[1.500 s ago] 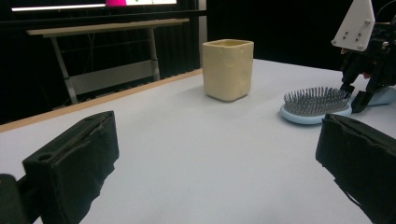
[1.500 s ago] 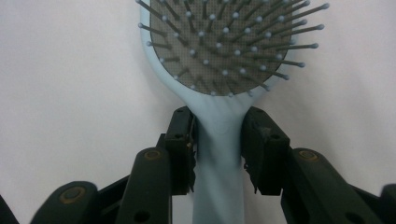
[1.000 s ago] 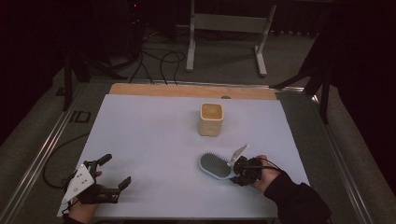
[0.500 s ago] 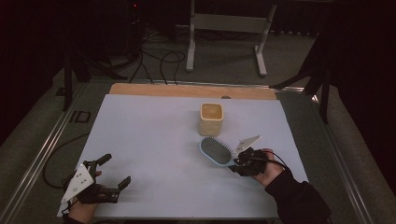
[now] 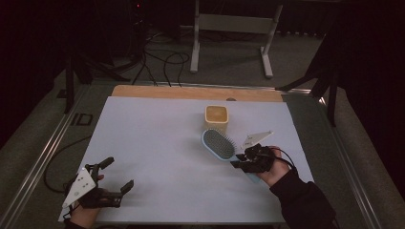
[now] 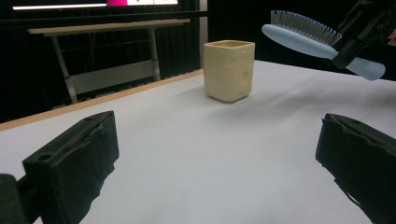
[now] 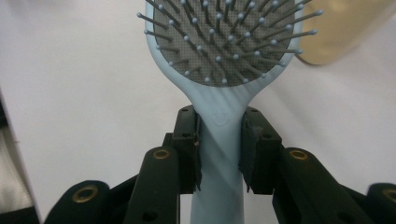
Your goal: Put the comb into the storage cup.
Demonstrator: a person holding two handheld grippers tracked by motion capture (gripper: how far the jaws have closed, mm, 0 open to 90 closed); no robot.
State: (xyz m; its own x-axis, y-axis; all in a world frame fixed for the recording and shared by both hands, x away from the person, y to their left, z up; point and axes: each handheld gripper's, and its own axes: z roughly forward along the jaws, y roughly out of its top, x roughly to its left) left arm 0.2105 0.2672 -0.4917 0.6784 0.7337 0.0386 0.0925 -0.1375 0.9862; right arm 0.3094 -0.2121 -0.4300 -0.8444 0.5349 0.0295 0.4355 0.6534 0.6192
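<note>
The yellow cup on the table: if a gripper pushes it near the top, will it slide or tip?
The yellow cup is taller than wide, so it may tip. Its flat squarish base probably resists rolling. It looks empty, so likely light.

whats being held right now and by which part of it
The right gripper holds the light blue hairbrush by its handle, just below the bristle head, jaws clamped on either side. The left gripper holds nothing; its jaws stand open over the table.

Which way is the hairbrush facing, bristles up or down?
Bristles up. The hairbrush is held off the table by the right gripper, jaws clamped on its handle; the left gripper view shows its bristles pointing upward.
</note>
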